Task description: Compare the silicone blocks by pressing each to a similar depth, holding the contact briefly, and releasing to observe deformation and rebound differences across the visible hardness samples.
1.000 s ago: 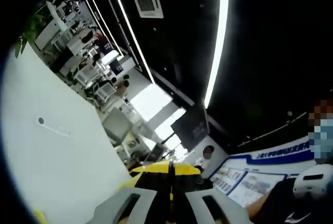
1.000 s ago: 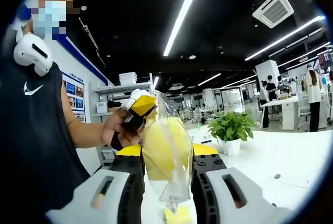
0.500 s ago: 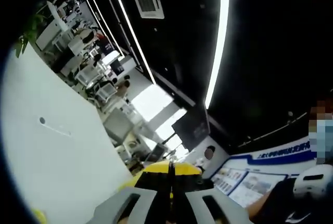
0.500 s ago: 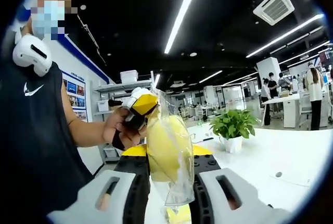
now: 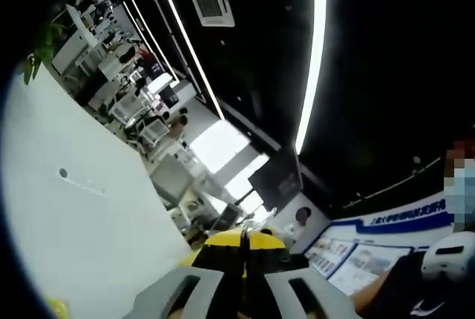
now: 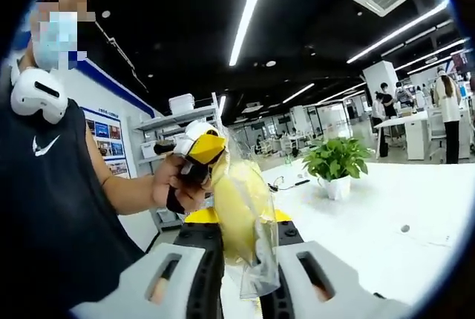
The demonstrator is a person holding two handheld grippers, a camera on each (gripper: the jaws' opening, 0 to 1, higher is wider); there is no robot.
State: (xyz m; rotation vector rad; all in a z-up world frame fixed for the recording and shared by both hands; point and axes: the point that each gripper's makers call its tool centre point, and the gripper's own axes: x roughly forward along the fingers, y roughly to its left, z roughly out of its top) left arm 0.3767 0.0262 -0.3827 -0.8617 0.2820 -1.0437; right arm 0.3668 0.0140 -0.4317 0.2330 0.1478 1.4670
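Observation:
A yellow silicone block (image 6: 239, 208) sits inside a clear plastic bag (image 6: 261, 278), upright between the jaws of my right gripper (image 6: 243, 224), which is shut on it. The person's hand (image 6: 172, 185) holds my left gripper (image 6: 199, 148) against the bag's top left corner; whether it pinches the film is unclear. In the left gripper view my left gripper (image 5: 243, 251) points up at the ceiling, and its yellow-tipped jaws meet with nothing visible between them.
A white table (image 6: 386, 237) spreads out to the right with a potted plant (image 6: 338, 165) on it. The person's dark-shirted torso (image 6: 52, 215) stands close on the left. Desks and people are far back in the hall. The white table (image 5: 74, 215) lies to the left.
My right gripper's jaws have narrowed on the bagged yellow block, squeezing it thinner. The left gripper stays shut, pointing at the ceiling; both views shifted only slightly.

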